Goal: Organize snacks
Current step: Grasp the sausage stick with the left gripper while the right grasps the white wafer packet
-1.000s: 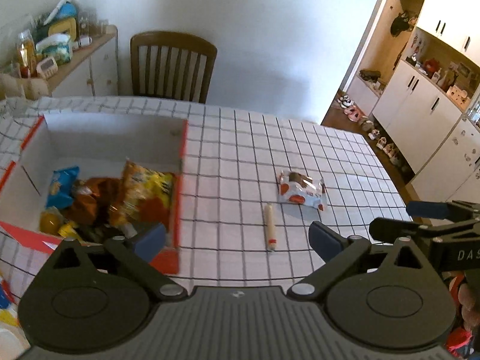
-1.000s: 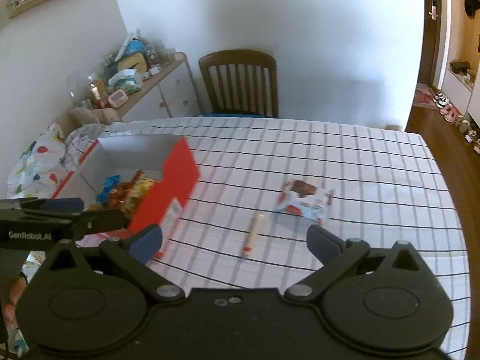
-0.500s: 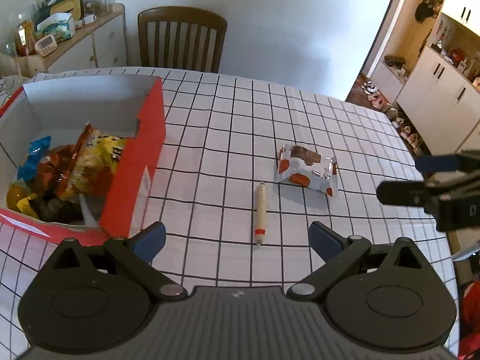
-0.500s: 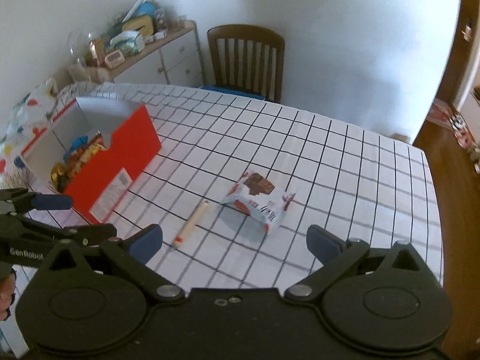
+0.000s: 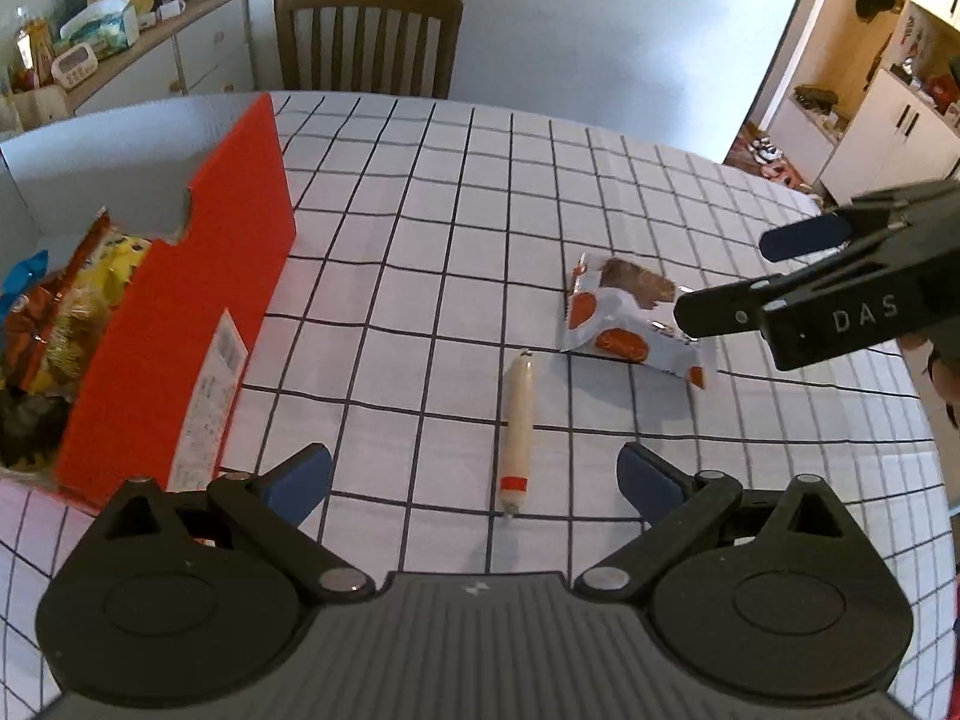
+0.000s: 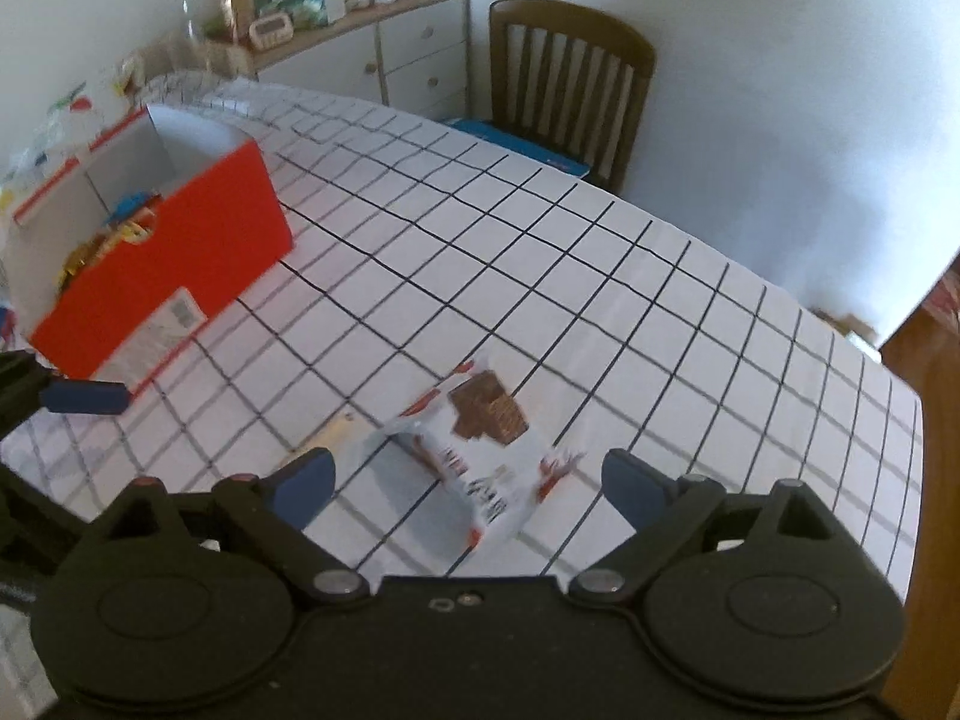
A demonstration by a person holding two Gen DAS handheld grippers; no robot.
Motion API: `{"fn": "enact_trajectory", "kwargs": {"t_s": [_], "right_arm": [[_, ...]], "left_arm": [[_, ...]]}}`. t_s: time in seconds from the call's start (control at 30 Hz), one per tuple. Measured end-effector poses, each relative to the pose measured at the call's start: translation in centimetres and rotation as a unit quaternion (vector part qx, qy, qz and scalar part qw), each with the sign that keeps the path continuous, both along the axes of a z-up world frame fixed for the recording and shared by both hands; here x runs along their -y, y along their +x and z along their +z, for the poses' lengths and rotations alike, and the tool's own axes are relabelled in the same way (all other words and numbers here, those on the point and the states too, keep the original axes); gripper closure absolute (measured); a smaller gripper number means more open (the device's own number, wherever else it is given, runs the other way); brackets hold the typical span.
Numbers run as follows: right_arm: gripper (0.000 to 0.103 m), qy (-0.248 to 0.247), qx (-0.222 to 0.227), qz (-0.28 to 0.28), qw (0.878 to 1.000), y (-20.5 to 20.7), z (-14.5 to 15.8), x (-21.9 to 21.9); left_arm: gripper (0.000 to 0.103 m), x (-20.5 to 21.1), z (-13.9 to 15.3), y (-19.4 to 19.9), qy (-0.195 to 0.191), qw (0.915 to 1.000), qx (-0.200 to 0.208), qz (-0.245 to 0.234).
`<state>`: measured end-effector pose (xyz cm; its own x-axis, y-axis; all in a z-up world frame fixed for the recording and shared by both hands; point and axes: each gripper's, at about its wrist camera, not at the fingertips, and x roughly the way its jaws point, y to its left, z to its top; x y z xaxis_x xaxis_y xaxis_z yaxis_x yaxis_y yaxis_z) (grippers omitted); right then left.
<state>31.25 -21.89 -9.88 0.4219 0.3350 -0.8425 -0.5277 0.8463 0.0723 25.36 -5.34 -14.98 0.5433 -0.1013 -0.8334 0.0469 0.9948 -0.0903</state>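
Wrapper [image 5: 630,324] (white, orange marks, brown picture) lies flat on the table [image 5: 420,240], right of the box [image 5: 180,324] and well apart from it. Sausage stick [image 5: 519,426], pale with a red band near its near end, lies just left of the wrapper, not touching, between wrapper and box. Box is red outside, white inside, open-topped, with snack bags [image 5: 66,306] piled in it; a white label sits on its red side wall.

Right gripper [image 6: 468,477]: jaws wide, closing slightly; wrapper lies between the pads in view, pads not pressing on it, nothing held. In the left wrist view its fingers reach over the wrapper's right end.
Left gripper [image 5: 474,480]: jaws wide apart, empty; the stick's near end lies between its pads, untouched.

Table: white cloth with a black grid, wrinkled at the far-left end beyond the box. Beyond the box, a brown wooden chair [image 5: 366,36] at the far table edge; left of it a white sideboard [image 6: 384,54] with a cluttered top. White wall behind. Far right of the box, a doorway to white cabinets [image 5: 882,120], shoes on the wood floor.
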Motion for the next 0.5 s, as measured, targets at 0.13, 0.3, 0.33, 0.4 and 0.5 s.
{"fn": "enact_trajectory", "kwargs": {"t_s": [0.13, 0.3, 0.33, 0.4, 0.5], "right_arm": [[0.012, -0.014, -0.006, 0.035, 0.999, 1.8, -1.4, -0.7], [0.025, -0.04, -0.006, 0.071, 0.997, 3.0, -3.4, -1.6], [0.026, -0.044, -0.004, 0.074, 0.996, 3.3, -3.7, -1.7], [0.027, -0.046, -0.005, 0.085, 0.995, 3.6, -4.4, -1.8], [0.031, -0.038, -0.01, 0.099, 0.994, 3.9, -5.0, -1.7]], "left_arm": [[0.002, 0.3, -1.2, 1.1, -0.002, 0.9999, -0.01, 0.003], [0.003, 1.0, -2.1, 1.8, -0.003, 0.9999, -0.003, -0.016], [0.006, 1.3, -2.2, 1.8, -0.002, 0.9998, -0.002, -0.021], [0.012, 1.7, -2.5, 2.0, -0.002, 0.9996, -0.003, -0.029], [0.035, 2.1, -2.9, 2.3, -0.006, 0.9993, -0.007, -0.036]]}}
